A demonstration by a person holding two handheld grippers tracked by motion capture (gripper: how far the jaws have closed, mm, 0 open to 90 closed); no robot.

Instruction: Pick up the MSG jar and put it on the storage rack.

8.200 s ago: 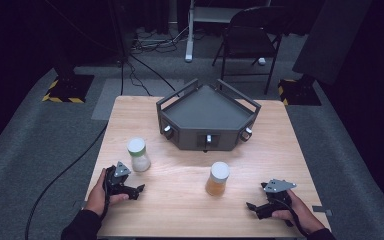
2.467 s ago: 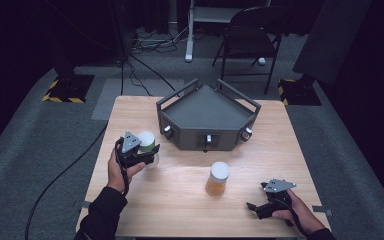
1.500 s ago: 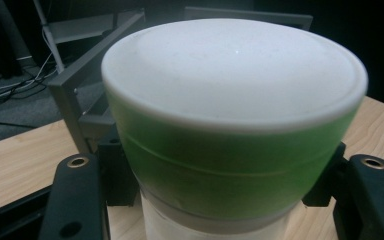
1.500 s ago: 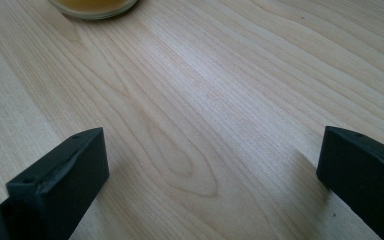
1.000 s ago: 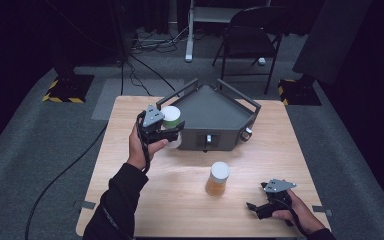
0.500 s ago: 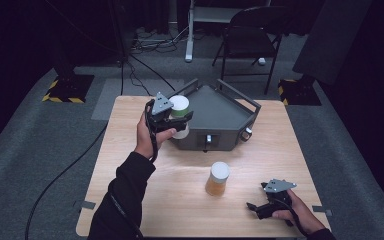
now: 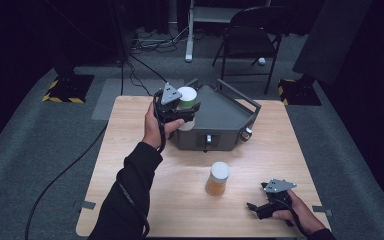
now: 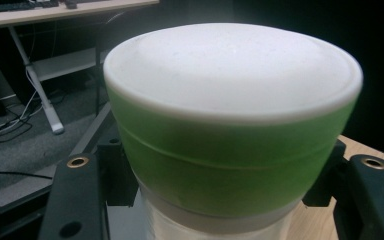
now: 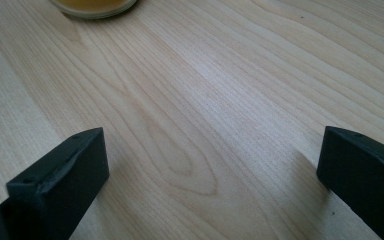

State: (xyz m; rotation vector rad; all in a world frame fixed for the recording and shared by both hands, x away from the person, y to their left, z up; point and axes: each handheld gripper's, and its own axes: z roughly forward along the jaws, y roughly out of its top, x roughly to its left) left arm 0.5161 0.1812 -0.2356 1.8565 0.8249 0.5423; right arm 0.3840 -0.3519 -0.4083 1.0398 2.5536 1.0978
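Note:
A jar with a white lid and green band (image 7: 186, 100) hangs in the air at the left rim of the dark grey bin (image 7: 220, 112), with my left gripper (image 7: 177, 112) shut on it. In the left gripper view the jar (image 8: 230, 125) sits between the two black jaws, its clear body below the green band. An amber jar with a white lid (image 7: 217, 178) stands upright on the table's front middle; its base (image 9: 92, 7) shows in the right gripper view. My right gripper (image 7: 256, 207) rests open on the wood at the front right, nothing between its jaws.
The wooden table (image 7: 130, 150) holds the bin at its back middle. A chair (image 7: 252, 35) and a desk leg (image 7: 190, 30) stand behind on the grey floor, with cables (image 7: 80, 160) trailing left. Yellow-black bases (image 7: 65, 90) flank the table.
My left gripper has carried the green-banded jar rightward and a little up, from the bin's left corner to over its left rim. The right gripper and the amber jar have not moved.

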